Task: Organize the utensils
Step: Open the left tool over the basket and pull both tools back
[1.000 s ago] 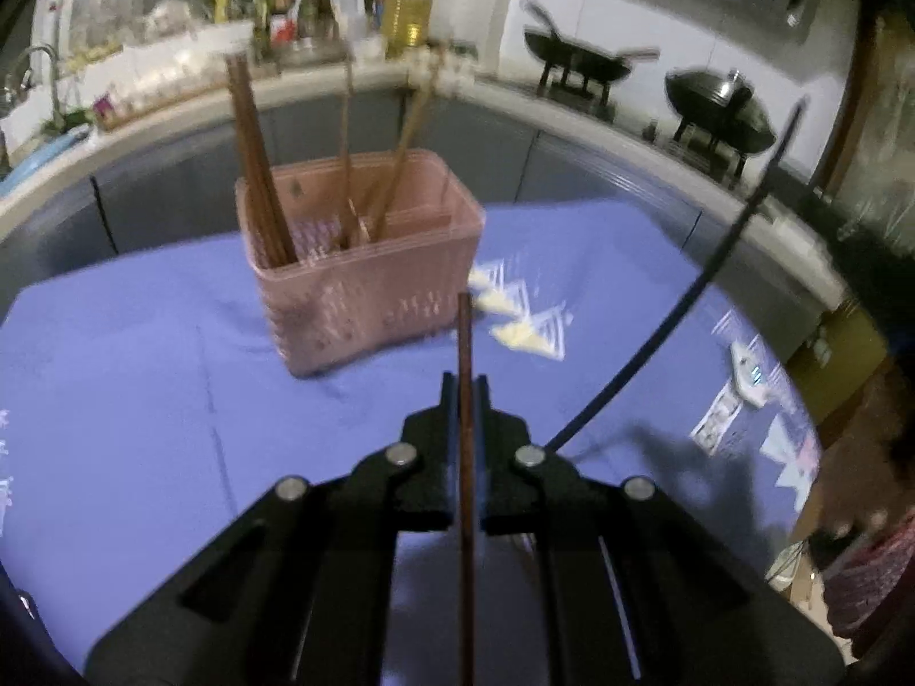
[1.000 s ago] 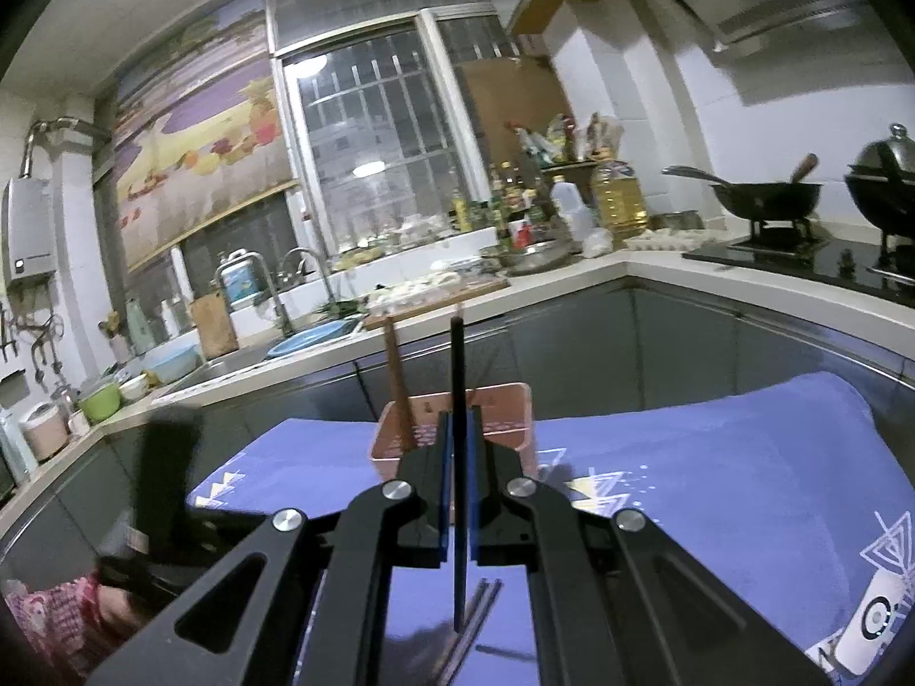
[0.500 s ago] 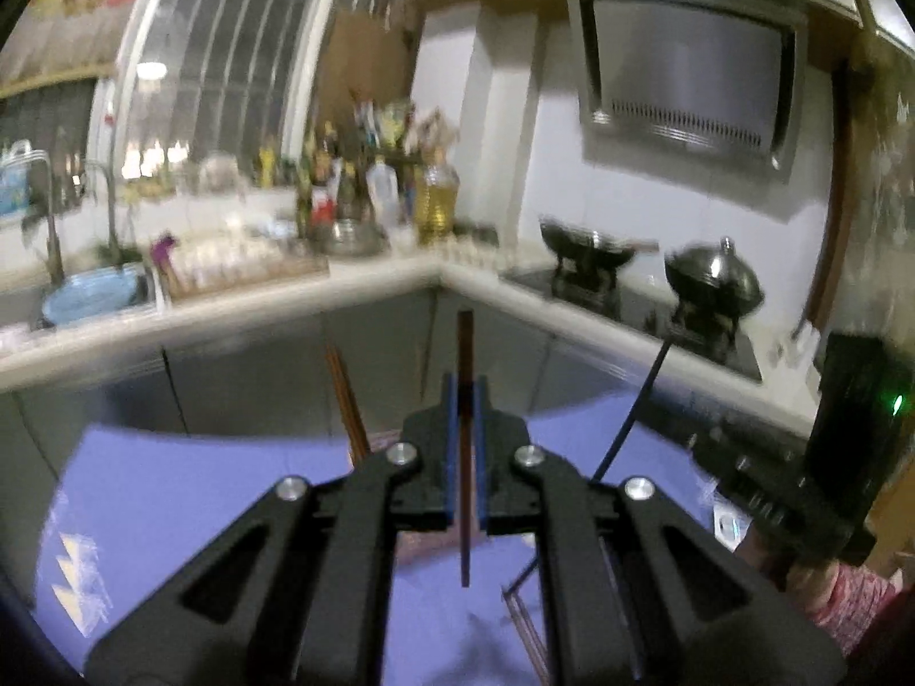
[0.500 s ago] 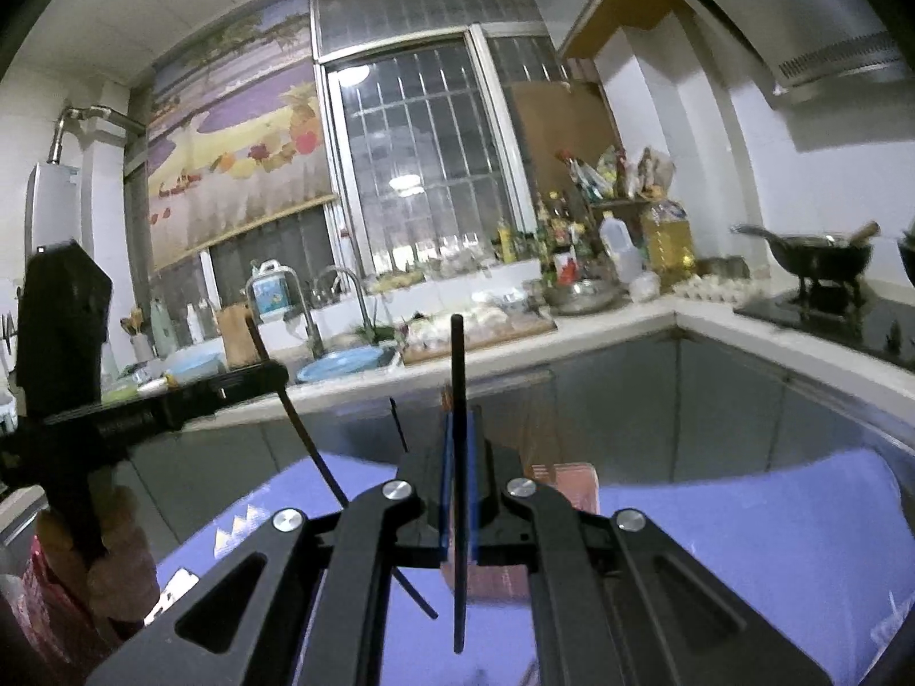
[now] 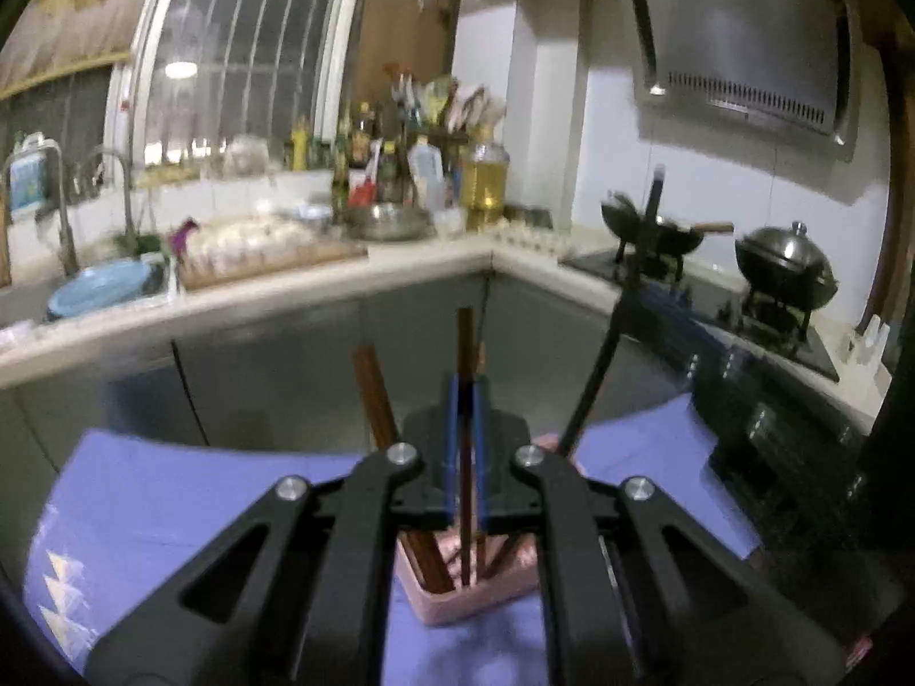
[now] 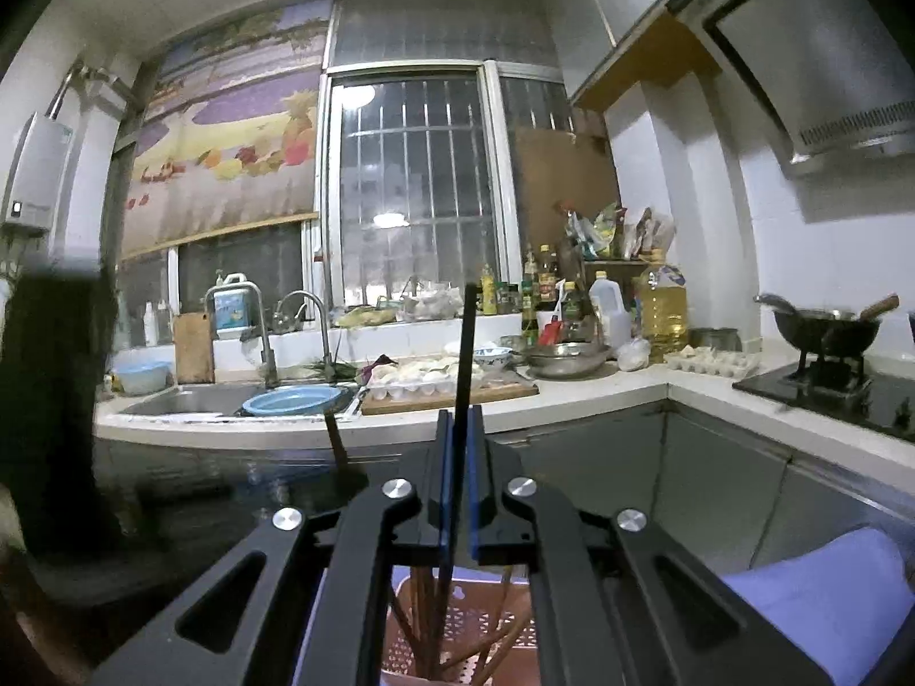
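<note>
My left gripper (image 5: 466,386) is shut on an upright brown chopstick (image 5: 465,343), whose lower end hangs in the mouth of the pink basket (image 5: 463,609). Several brown chopsticks (image 5: 374,400) stand in that basket. My right gripper (image 6: 457,420) is shut on an upright black chopstick (image 6: 464,354), directly above the same basket (image 6: 457,623). In the left wrist view the right gripper (image 5: 743,400) comes in from the right, and its black chopstick (image 5: 595,377) slants down to the basket's rim. In the right wrist view the left gripper (image 6: 51,400) is a dark shape at the left.
The basket stands on a table under a blue cloth (image 5: 171,503). Behind it runs a counter with a sink (image 6: 189,400), a blue bowl (image 6: 291,400), a cutting board and several bottles (image 6: 663,303). Woks (image 5: 783,268) sit on the stove at the right.
Both grippers have risen and closed in on the basket, which now lies directly under their fingers. The left view has tipped up from the table to the kitchen wall. Both keep their chopsticks.
</note>
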A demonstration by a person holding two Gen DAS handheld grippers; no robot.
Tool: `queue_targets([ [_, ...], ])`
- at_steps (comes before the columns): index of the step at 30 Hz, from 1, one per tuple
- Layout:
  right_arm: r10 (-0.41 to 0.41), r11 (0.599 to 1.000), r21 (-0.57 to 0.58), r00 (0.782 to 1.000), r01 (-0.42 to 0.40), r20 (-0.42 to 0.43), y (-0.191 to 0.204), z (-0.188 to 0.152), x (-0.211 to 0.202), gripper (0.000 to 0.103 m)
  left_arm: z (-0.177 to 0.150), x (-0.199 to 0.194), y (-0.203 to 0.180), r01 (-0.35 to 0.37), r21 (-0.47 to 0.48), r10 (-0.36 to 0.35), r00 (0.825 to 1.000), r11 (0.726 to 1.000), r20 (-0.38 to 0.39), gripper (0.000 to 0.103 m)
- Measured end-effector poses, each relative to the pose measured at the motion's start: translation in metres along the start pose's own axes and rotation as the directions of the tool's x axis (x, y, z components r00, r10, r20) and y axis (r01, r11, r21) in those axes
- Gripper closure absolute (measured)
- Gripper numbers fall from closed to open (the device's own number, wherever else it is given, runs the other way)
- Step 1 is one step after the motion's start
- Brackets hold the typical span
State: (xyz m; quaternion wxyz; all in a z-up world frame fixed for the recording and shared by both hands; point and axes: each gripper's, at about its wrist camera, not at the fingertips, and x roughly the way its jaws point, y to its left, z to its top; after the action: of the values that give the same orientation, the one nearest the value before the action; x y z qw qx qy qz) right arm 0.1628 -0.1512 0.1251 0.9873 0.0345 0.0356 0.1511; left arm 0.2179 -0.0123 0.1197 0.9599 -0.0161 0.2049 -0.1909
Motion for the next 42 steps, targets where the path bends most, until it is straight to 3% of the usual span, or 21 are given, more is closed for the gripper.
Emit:
queue_targets([
  [4,-0.005,1.0,-0.005,1.0,0.005,-0.018,-0.004,0.007,0.009,0.098,-0.016,0.008,0.006,0.0,-0.025,0.0,1.0,1.0,-0.017,0.099],
  [12,-0.019,0.999,0.027,1.0,0.019,-0.019,-0.011,0.009,0.021,0.098,-0.018,0.009,0.014,0.01,-0.048,-0.011,1.0,0.999,-0.025,0.099],
  [19,-0.008,1.0,0.011,0.993,0.01,-0.117,-0.008,-0.029,0.031,0.098,-0.024,0.011,0.015,0.001,-0.048,-0.003,0.999,0.999,-0.04,0.098],
  [24,0.009,1.0,0.012,0.971,-0.007,-0.24,-0.006,-0.069,0.036,0.098,-0.023,0.011,0.012,-0.025,-0.046,0.022,0.998,0.999,-0.059,0.098],
  [26,0.041,0.999,0.033,0.95,-0.033,-0.309,-0.007,-0.083,0.037,0.098,-0.023,0.006,0.011,-0.032,-0.044,0.029,0.998,0.999,-0.064,0.093],
  [28,0.065,0.997,0.059,0.936,-0.047,-0.345,-0.009,-0.091,0.034,0.098,-0.021,-0.003,0.014,-0.044,-0.052,0.042,0.998,0.998,-0.042,0.077],
  [30,0.083,0.994,0.096,0.93,-0.052,-0.358,-0.014,-0.093,0.027,0.098,-0.019,-0.018,0.021,-0.046,-0.079,0.044,0.999,0.996,-0.015,0.075],
  [36,0.096,0.981,0.192,0.937,-0.032,-0.336,-0.031,-0.094,-0.013,0.095,-0.025,-0.064,0.041,-0.043,-0.152,0.048,0.998,0.987,0.031,0.075],
  [38,0.105,0.976,0.214,0.937,-0.033,-0.334,-0.035,-0.099,-0.025,0.091,-0.032,-0.081,0.046,-0.039,-0.171,0.048,0.998,0.985,0.049,0.075],
  [40,0.11,0.971,0.238,0.934,-0.028,-0.341,-0.036,-0.107,-0.039,0.07,-0.038,-0.091,0.049,-0.036,-0.176,0.046,0.998,0.984,0.052,0.075],
  [42,0.118,0.96,0.278,0.928,-0.016,-0.354,-0.036,-0.118,-0.053,0.056,-0.043,-0.096,0.05,-0.043,-0.167,0.05,0.998,0.985,0.04,0.075],
])
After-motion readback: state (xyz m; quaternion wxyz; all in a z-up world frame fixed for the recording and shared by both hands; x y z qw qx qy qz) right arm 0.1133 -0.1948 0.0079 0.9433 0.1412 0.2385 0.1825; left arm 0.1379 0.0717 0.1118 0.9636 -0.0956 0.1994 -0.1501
